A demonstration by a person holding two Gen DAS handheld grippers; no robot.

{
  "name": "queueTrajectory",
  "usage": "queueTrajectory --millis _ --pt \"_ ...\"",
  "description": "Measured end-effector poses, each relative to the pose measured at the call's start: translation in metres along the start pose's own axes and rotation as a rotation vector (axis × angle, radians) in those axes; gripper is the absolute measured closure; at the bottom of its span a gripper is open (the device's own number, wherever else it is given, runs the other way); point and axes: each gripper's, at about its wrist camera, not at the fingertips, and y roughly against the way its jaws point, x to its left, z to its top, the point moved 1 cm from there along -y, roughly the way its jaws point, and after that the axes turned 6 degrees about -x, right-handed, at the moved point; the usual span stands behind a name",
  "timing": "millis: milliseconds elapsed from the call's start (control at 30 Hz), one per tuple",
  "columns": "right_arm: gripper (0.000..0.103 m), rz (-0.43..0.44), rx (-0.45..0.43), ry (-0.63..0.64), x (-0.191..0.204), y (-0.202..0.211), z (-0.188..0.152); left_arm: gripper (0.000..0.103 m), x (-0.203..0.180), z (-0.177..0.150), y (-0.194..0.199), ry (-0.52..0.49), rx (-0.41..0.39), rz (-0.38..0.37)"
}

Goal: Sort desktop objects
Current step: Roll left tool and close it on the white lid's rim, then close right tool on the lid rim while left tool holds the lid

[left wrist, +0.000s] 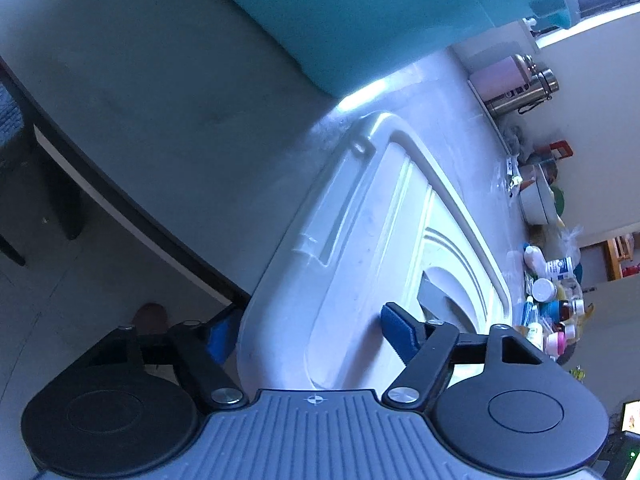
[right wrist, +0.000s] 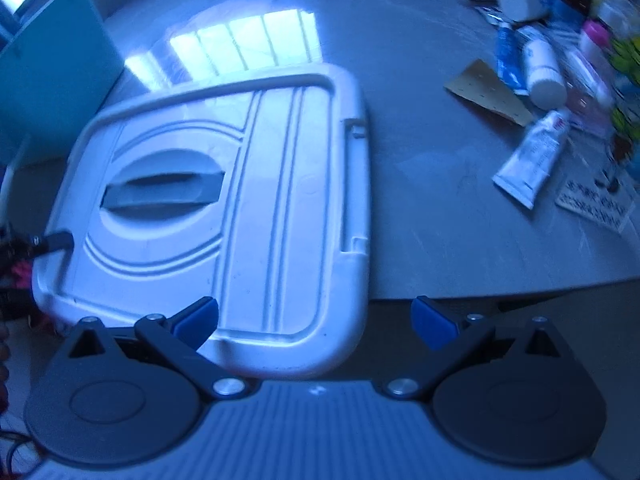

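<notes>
A white plastic box lid (right wrist: pixel 280 200) with a grey recessed handle (right wrist: pixel 164 196) lies on the grey table (right wrist: pixel 440 220). My right gripper (right wrist: pixel 316 320) is open over the lid's near right corner at the table edge, one pad above the lid, the other past its side. My left gripper (left wrist: pixel 308 336) is open and straddles the lid's rim (left wrist: pixel 280 300), one pad inside over the lid, the other outside below the edge. Its finger tip also shows at the lid's left edge in the right wrist view (right wrist: pixel 56 242). Tubes and bottles (right wrist: pixel 536 72) lie at the right.
A teal box (right wrist: pixel 48 80) stands left of the lid and also fills the top of the left wrist view (left wrist: pixel 360 12). A white tube (right wrist: pixel 532 156), a brown card (right wrist: pixel 488 92) and a printed sheet (right wrist: pixel 596 200) lie right. Steel flasks (left wrist: pixel 520 88), bowls and bottles line the far side.
</notes>
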Motion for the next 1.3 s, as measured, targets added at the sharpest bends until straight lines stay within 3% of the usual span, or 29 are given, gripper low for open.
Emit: queueTrajectory --millis 233,467,633,800,933,1200,1300 --pt "0.000 0.023 -0.074 -0.199 -0.030 0.016 -0.006 0.033 0.002 0.007 0.000 -0.033 0.012 0.012" --pt "0.000 0.082 -0.047 -0.360 -0.048 0.004 -0.020 0.033 0.003 0.012 0.002 -0.063 0.041 0.021" --pt "0.000 0.192 -0.020 -0.504 -0.048 -0.022 -0.032 0.034 -0.001 0.013 0.004 -0.112 0.068 0.036" --pt "0.000 0.393 0.012 -0.689 -0.055 -0.047 -0.047 0.037 -0.001 0.017 0.006 -0.141 0.116 0.045" --pt "0.000 0.495 0.034 -0.725 -0.052 -0.056 -0.058 0.040 0.000 0.022 0.010 -0.205 0.156 0.050" --pt "0.000 0.529 0.008 -0.720 -0.047 -0.068 -0.050 0.039 -0.005 0.029 0.004 -0.257 0.178 0.074" --pt "0.007 0.542 0.007 -0.699 -0.044 -0.064 -0.038 0.038 0.000 0.031 0.003 -0.233 0.178 0.066"
